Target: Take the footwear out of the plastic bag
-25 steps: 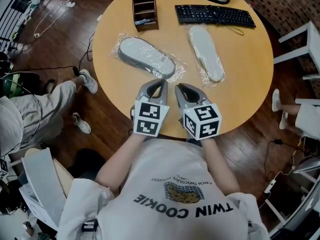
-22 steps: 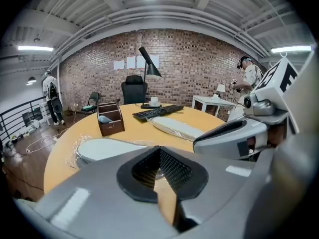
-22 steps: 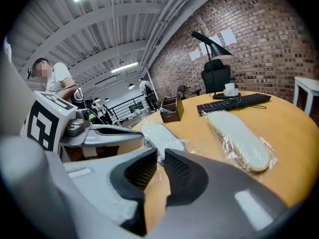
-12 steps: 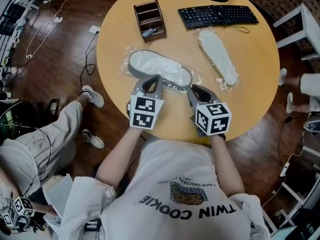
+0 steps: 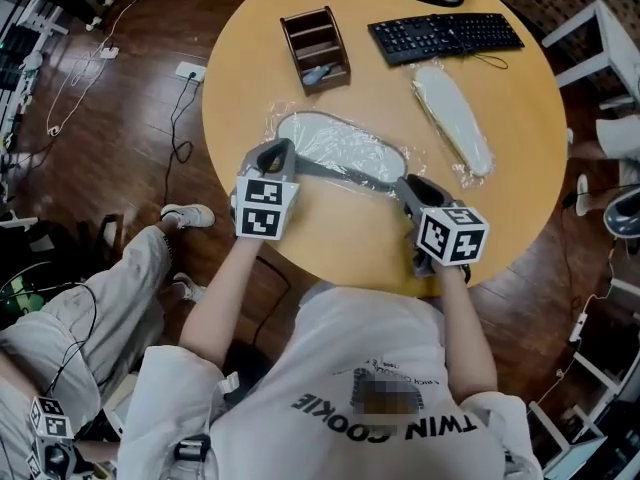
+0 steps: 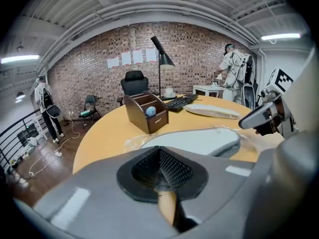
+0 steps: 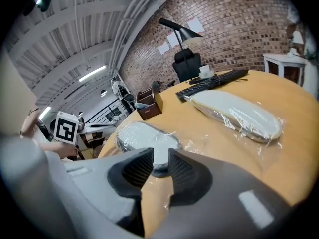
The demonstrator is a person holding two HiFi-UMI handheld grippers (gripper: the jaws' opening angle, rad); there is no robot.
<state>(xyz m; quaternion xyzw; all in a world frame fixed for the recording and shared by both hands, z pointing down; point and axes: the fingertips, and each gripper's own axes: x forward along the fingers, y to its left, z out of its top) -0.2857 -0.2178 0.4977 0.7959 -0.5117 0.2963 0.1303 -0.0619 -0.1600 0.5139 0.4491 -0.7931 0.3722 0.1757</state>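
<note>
Both grippers at the ends of a bagged grey slipper on a round table.
The left gripper has its jaws pressed together at the slipper's far-left end; no view shows whether any film is caught between them. The right gripper is clenched on the opposite end of the grey slipper, whose pale tip and dark sole sit in the narrow gap between its pads. The slipper lies flat between the two tools, inside its clear plastic bag, which crinkles on the table just ahead of the right jaws. Beyond the right gripper a second bagged slipper lies apart, with a black keyboard past it. A wooden desk organiser stands ahead of the left gripper.
</note>
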